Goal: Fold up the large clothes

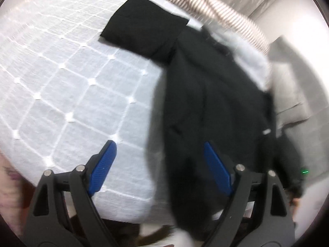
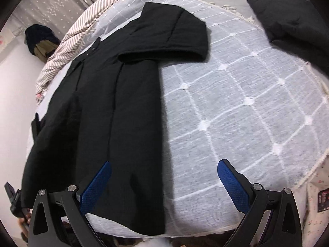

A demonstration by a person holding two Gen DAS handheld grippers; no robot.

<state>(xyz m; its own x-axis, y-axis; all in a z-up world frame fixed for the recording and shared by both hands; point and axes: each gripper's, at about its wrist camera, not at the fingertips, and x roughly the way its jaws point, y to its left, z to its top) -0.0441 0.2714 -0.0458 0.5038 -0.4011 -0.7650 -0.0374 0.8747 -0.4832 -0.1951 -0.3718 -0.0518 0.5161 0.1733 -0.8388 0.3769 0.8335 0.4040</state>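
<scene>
A long black coat [image 2: 107,103] lies flat on the bed, one sleeve [image 2: 170,39] folded across its upper part. In the left wrist view the coat [image 1: 216,107] is blurred and runs down over the bed's near edge, with the sleeve [image 1: 141,33] at the far end. My left gripper [image 1: 158,154] is open and empty above the coat's lower left edge. My right gripper [image 2: 164,175] is open and empty above the coat's lower right edge, its left finger [image 2: 96,185] over the cloth.
The bed has a white grid-pattern cover [image 2: 236,103] with a striped blanket [image 2: 67,47] along its far side. Another dark garment [image 2: 287,20] lies at the far right corner. A dark bag [image 2: 39,39] sits on the floor at left.
</scene>
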